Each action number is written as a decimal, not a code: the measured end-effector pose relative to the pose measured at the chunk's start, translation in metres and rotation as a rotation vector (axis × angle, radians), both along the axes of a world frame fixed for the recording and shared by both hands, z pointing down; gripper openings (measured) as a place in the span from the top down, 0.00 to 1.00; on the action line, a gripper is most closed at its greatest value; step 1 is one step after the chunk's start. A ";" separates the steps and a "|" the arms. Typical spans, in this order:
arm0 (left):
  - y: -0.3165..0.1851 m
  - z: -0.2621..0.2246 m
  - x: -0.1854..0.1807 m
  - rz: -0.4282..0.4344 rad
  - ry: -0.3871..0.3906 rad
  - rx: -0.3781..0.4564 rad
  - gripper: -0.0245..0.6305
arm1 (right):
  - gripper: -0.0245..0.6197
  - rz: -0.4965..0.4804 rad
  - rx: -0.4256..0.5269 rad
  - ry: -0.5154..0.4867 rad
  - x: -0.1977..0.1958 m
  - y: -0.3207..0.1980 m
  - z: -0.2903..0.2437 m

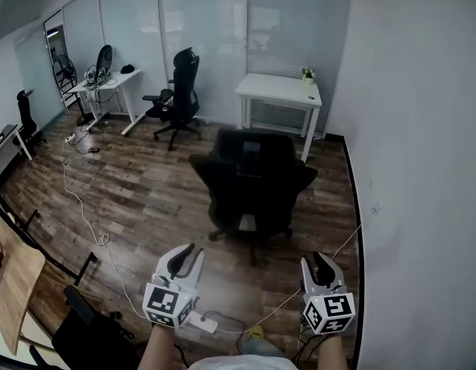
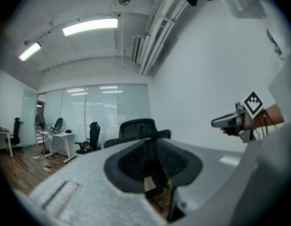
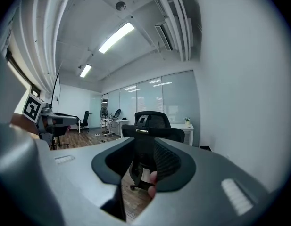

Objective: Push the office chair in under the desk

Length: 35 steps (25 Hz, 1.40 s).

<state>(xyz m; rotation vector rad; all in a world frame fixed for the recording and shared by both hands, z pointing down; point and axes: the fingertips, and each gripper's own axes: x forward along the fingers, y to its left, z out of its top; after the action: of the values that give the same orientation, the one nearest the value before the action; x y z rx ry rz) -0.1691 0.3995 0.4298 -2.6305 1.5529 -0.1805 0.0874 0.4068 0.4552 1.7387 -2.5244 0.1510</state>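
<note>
Office chair (image 1: 253,179): it stands ahead of both sets of jaws and well apart from them, with its backrest toward you. It sits short of the white desk (image 1: 280,92) beyond it and is not yet under.

Recommended: set your grippers against the upper backrest, one on each side. Push level and evenly, so the castors do not swing the seat toward the wall.

Left gripper (image 1: 185,254): jaws partly spread, nothing between them, touching nothing.

Right gripper (image 1: 321,262): jaws partly spread too, likewise empty.
</note>
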 end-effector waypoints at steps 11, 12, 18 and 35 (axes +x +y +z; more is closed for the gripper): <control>-0.121 -0.006 0.059 -0.054 -0.027 -0.001 0.83 | 0.80 -0.079 -0.013 -0.012 0.057 -0.137 0.002; -0.125 -0.005 0.062 -0.057 -0.033 -0.003 0.83 | 0.80 -0.086 -0.015 -0.012 0.059 -0.143 0.003; -0.142 -0.005 0.069 -0.083 -0.056 -0.020 0.83 | 0.80 -0.133 -0.020 -0.022 0.061 -0.169 0.003; -0.242 0.021 0.054 -0.043 -0.054 -0.036 0.83 | 0.80 -0.119 -0.015 0.000 0.044 -0.263 0.025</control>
<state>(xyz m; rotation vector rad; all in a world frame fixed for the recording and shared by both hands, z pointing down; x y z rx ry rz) -0.1154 0.1573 0.4503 -2.5978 1.6043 -0.2828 0.1315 0.1436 0.4803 1.5773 -2.6113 0.1623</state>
